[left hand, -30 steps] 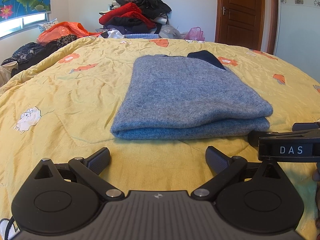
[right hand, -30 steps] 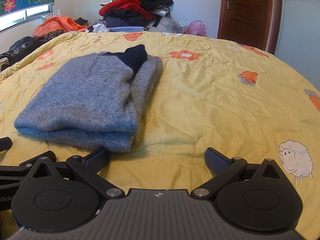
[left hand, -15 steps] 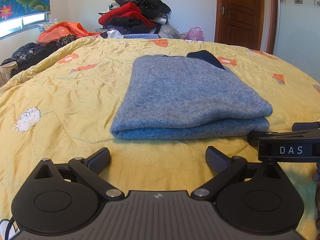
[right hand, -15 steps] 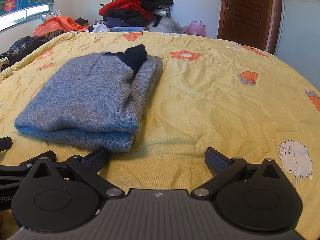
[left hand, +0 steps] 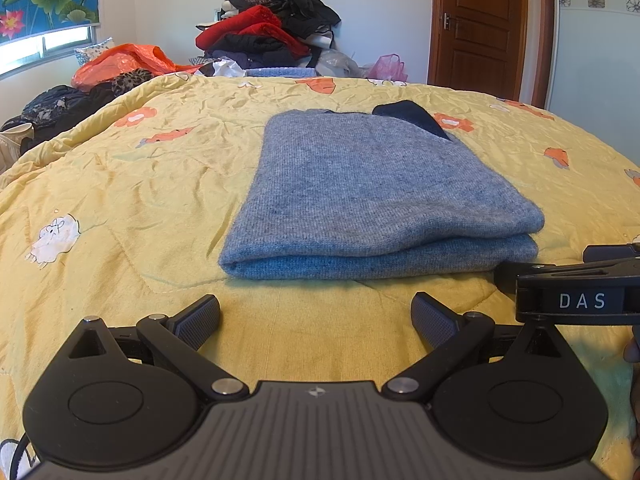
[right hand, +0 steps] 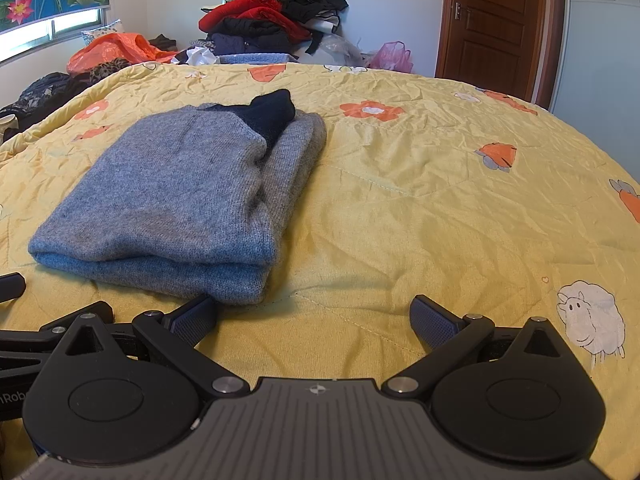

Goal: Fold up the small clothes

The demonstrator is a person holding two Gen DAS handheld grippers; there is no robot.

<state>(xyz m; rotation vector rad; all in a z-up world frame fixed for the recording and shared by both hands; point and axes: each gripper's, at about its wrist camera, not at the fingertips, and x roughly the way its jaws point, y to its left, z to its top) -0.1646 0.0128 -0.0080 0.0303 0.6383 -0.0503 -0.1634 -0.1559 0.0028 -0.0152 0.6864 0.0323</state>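
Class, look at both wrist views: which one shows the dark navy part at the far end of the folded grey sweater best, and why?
The right wrist view. There the navy part shows broadly, sticking out between the layers of the grey sweater. The left wrist view shows only a small navy corner behind the top layer.

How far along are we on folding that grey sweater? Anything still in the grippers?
Done, by the look of it: the grey sweater lies folded in a neat stack on the yellow bedspread, with a dark navy part poking out at its far end. In hand: nothing; the left gripper and right gripper are both open and empty. Left: perhaps the clothes pile behind the bed.
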